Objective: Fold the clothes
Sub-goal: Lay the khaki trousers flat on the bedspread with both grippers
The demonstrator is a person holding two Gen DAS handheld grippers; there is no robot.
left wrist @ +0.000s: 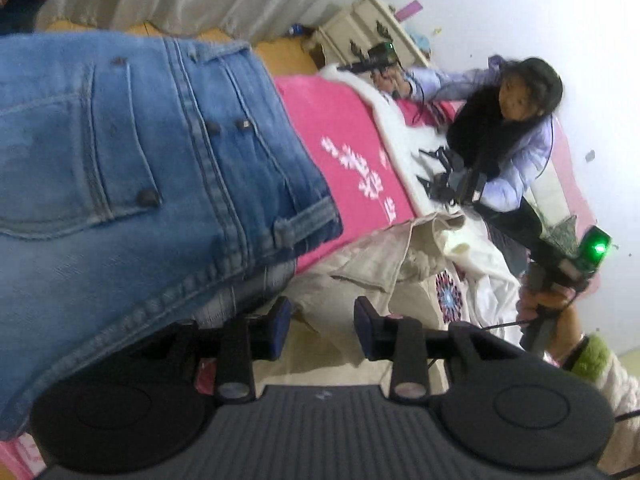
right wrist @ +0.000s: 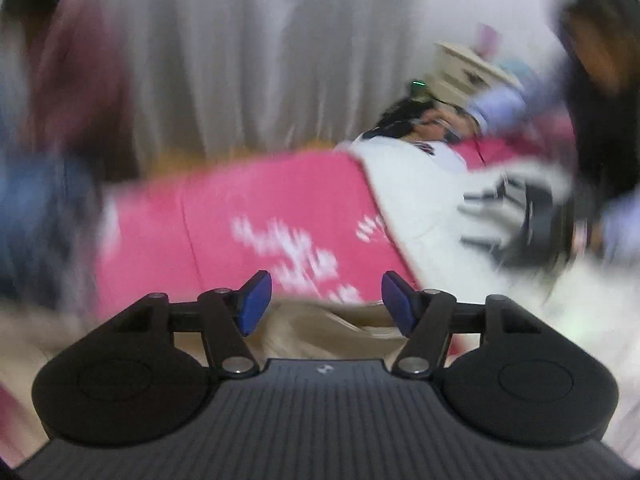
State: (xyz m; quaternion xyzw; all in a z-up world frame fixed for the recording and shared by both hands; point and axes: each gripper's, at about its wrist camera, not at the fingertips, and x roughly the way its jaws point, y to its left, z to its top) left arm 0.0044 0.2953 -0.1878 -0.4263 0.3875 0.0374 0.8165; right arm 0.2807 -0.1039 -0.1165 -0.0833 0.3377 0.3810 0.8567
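Denim fills the left wrist view: the blue jeans (left wrist: 132,168), seen waistband, belt loops and riveted back pocket, lie close against the lens and drape over the left side of the left claw (left wrist: 322,328), whose 2 blue pads stand apart with nothing pressed between them; the left pad (left wrist: 280,330) sits just beside the denim edge, though whether it touches the cloth I cannot tell. Beyond the jeans a pink blanket with white flower print (left wrist: 340,132) covers the bed, and a beige garment (left wrist: 372,264) lies crumpled directly ahead of the left claw, with white cloth beside it; the clothes seem spread on the bed so they can be flattened and folded there. The right claw (right wrist: 326,304) also has its jaws apart, wider than the left, and holds nothing; beige fabric (right wrist: 320,332) lies just under its pads. The right wrist view is heavily smeared, so details there are unsure. Both claws tilt downward toward the bed, a posture that suits reaching for cloth. Seen from the left view, the person's right hand (left wrist: 540,304) grips the handle of the right tool with its green light. Across the bed another person in a lilac jacket (left wrist: 516,160) holds 2 similar tools over white fabric. By my judgement, folding of the jeans has not yet begun.
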